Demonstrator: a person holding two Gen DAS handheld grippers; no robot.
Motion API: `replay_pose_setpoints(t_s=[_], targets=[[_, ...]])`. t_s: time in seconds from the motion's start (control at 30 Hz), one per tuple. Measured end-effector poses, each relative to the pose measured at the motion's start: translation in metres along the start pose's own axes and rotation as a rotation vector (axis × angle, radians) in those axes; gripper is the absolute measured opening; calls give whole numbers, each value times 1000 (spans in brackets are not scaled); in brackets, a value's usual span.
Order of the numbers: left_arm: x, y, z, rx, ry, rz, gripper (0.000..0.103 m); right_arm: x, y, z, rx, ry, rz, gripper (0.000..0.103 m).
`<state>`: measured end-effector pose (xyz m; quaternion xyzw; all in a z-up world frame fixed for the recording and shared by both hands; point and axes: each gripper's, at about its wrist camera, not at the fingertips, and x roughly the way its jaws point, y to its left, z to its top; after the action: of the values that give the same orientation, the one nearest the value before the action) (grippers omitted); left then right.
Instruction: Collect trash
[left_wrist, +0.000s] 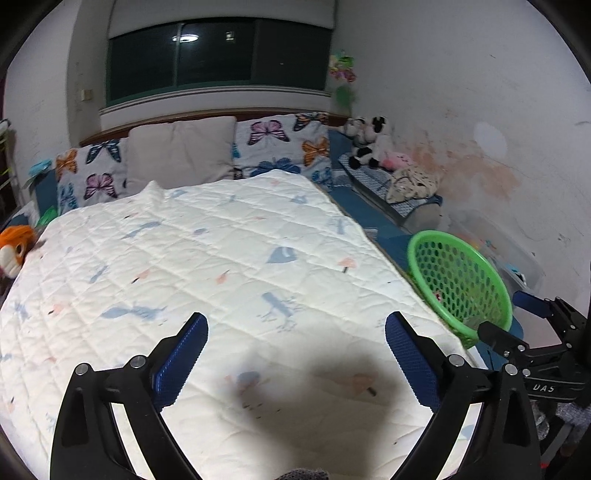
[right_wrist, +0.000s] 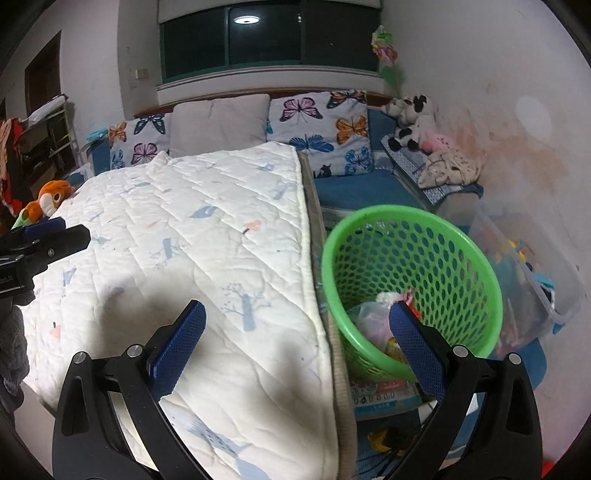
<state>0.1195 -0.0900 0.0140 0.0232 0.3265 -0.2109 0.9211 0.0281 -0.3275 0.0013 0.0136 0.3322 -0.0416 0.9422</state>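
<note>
Trash is sitting in the bottom of the green basket (right_wrist: 410, 280), a crumpled clear bag (right_wrist: 369, 321) plus some pink and white scraps, and that basket is standing on the floor tight against the right edge of the bed (right_wrist: 317, 206). The quilt (left_wrist: 207, 258) is looking bare from both cameras, nothing left on it that I can pick out as litter.

The left gripper (left_wrist: 295, 354) is hanging over the near end of the quilt with its fingers spread wide and nothing between them. The right gripper (right_wrist: 295, 339) is straddling the quilt's right edge, fingers also wide apart and empty, with its right finger (right_wrist: 413, 343) looking like it's poking over the basket's near rim.

What I'm worrying about here:
- that right finger is sitting really close to the rim, so a careless sweep is probably clipping the basket and tipping it, since a light perforated basket is sliding easily
- the basket is already leaning a bit, so a nudge is likely spilling the bag back out
- the two grippers are working near each other, so they're at risk of bumping.
</note>
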Motion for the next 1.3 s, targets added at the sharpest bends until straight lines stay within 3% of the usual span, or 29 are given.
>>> replay_pose_setpoints(t_s=[0.2,0.87,1.3], targets=[[-11,15,-7,-22,-5,74,94,-1,16,3,-16,-16,26,99],[-26,49,-20,-102,-11,202,94,-1,45,5,-20,-21,97,99],[-30,58,-25,-111,-12,230,94,0,52,6,-30,-23,104,99]])
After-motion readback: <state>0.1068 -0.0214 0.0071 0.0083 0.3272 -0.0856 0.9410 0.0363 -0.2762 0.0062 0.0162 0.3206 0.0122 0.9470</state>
